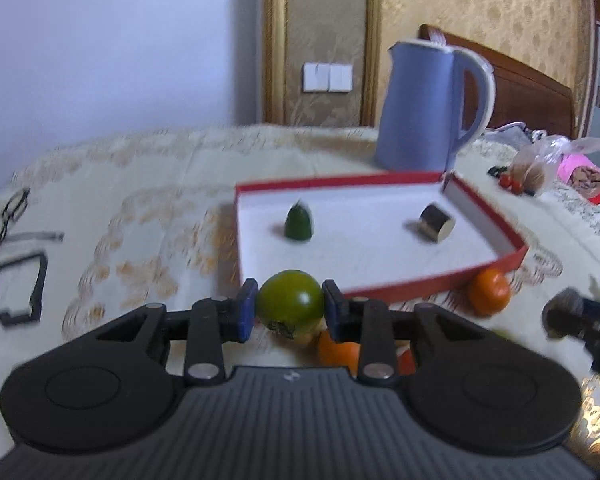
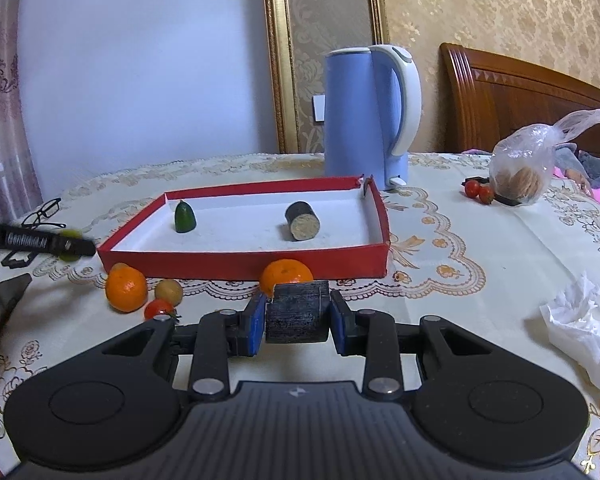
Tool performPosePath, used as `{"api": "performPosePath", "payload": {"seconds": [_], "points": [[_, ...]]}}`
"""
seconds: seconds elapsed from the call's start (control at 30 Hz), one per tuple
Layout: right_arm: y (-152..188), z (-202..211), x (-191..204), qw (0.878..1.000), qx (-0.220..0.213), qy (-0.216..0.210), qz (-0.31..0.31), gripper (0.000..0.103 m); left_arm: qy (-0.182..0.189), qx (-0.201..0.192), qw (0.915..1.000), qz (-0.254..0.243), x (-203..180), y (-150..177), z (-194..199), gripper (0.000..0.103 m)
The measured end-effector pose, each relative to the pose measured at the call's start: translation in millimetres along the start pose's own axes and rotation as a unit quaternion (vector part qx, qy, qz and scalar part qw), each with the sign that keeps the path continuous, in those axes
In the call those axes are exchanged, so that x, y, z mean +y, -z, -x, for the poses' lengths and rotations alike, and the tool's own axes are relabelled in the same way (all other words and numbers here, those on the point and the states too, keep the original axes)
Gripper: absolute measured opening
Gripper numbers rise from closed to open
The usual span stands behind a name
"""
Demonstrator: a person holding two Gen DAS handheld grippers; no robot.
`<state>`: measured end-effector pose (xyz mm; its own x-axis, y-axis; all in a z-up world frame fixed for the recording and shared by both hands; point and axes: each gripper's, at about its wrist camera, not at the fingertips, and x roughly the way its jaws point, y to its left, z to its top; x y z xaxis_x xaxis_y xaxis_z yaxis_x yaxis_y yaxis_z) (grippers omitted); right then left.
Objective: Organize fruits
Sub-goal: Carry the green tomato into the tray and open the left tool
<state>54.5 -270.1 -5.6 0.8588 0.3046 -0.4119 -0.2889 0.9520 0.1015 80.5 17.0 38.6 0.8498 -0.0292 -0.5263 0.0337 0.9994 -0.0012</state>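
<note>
My left gripper (image 1: 290,306) is shut on a round green fruit (image 1: 290,300) and holds it above the table, just in front of the red box (image 1: 400,284). My right gripper (image 2: 298,318) is shut on a dark cylinder (image 2: 296,316) near the box's front wall (image 2: 240,266). Inside the box lie a green cone-shaped fruit (image 2: 185,218) and a dark cylinder (image 2: 302,221). Oranges (image 2: 126,288) (image 2: 286,272), a small tan fruit (image 2: 169,290) and a red tomato (image 2: 159,309) lie on the cloth in front of the box.
A blue kettle (image 2: 364,116) stands behind the box. A plastic bag (image 2: 524,168) with two tomatoes (image 2: 478,191) beside it lies at the right. Crumpled tissue (image 2: 580,324) lies near right. Glasses (image 2: 42,210) and a black frame (image 1: 14,290) lie at the left.
</note>
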Motion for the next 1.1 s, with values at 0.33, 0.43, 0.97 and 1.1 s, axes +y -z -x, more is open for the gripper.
{"api": "performPosePath", "payload": {"seconds": [0.33, 0.43, 0.97, 1.1], "points": [[-5, 12, 2, 1.000, -0.012, -0.002, 0.000, 0.032, -0.016, 0.013, 0.9984, -0.053, -54, -57, -87, 0.031], [-6, 16, 0, 1.000, -0.015, 0.001, 0.000, 0.032, -0.031, 0.022, 0.9973, -0.063, -65, -62, -115, 0.031], [-10, 13, -2, 1.000, -0.014, 0.000, 0.003, 0.032, -0.054, 0.041, 0.9952, -0.071, -78, -58, -153, 0.061], [-18, 4, -2, 1.000, -0.015, 0.001, 0.014, 0.032, -0.057, 0.033, 0.9949, -0.076, -77, -58, -142, 0.067]]}}
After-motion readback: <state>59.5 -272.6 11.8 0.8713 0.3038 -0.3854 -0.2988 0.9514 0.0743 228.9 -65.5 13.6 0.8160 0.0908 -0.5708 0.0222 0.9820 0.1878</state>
